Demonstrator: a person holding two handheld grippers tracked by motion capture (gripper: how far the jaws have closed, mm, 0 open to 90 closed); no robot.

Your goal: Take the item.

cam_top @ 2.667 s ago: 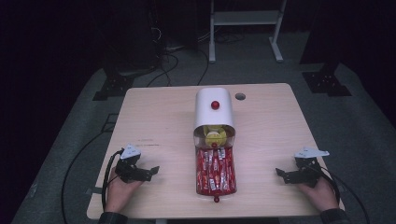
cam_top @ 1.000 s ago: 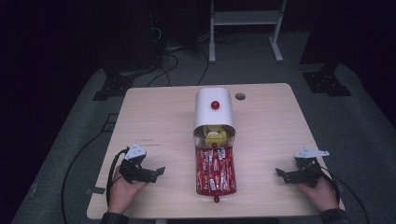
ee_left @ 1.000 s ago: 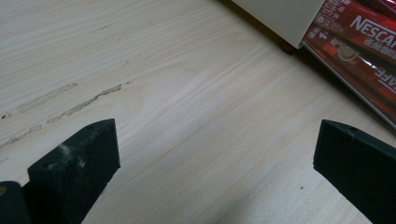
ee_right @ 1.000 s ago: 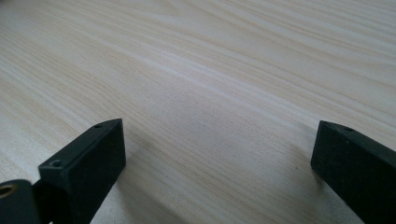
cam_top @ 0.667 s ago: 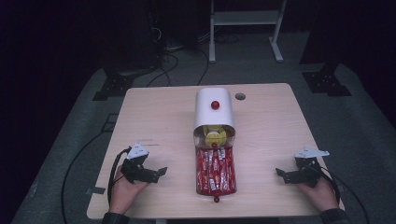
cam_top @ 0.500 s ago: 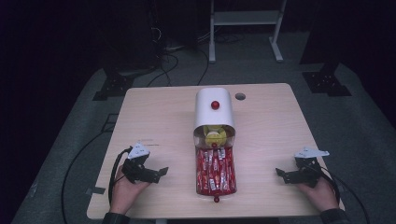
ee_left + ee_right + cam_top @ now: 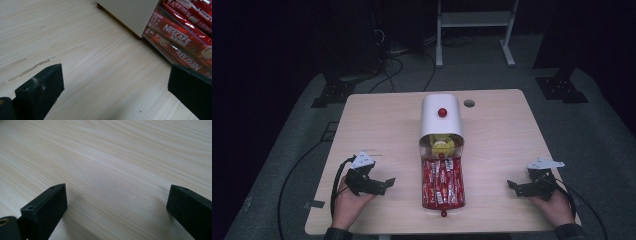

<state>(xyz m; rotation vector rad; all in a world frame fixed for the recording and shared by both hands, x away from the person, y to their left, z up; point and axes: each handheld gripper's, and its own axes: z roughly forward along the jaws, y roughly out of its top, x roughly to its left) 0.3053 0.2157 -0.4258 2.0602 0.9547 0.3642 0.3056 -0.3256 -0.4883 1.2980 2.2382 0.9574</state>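
Note:
A white dispenser (image 7: 441, 116) with a red knob on top stands mid-table. A clear drawer (image 7: 442, 184) pulled out toward me holds several red Nescafe sticks (image 7: 183, 42); yellow packets (image 7: 443, 146) show under the white shell. My left gripper (image 7: 388, 182) rests open on the wood left of the drawer, jaws pointing at it; the white shell's corner (image 7: 130, 12) appears in the left gripper view. My right gripper (image 7: 510, 186) lies open near the front right, jaws wide over bare wood (image 7: 112, 170).
The light wooden table (image 7: 377, 125) has a round cable hole (image 7: 469, 103) behind the dispenser. Cables trail over the grey floor at left; a white metal stand (image 7: 472, 25) is behind the table.
My left gripper has slid a little to the right, toward the drawer. The right gripper and the dispenser have not moved.

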